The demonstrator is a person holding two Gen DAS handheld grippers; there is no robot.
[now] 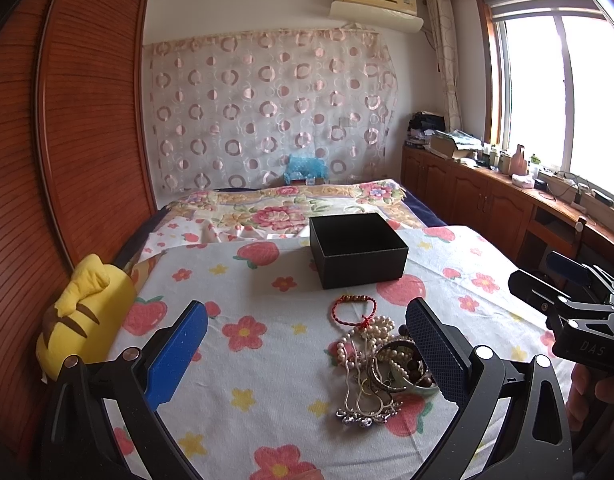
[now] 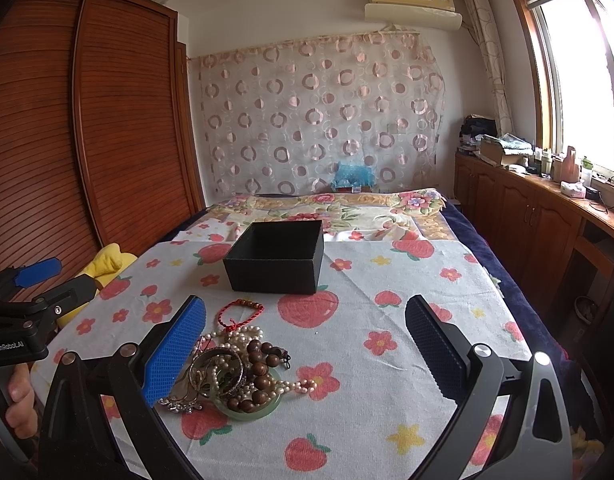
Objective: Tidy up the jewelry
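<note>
Both tongs stood wide apart and held nothing: my left gripper [image 1: 307, 354] framed the lower centre of its view, my right gripper [image 2: 306, 350] likewise. I saw the tangled jewelry pile [image 1: 373, 368] on the strawberry-print cloth [image 1: 259, 280], lower centre-right in the left view and lower left in the right view. An open black box [image 1: 357, 249] sat just beyond it, mid-frame.
</note>
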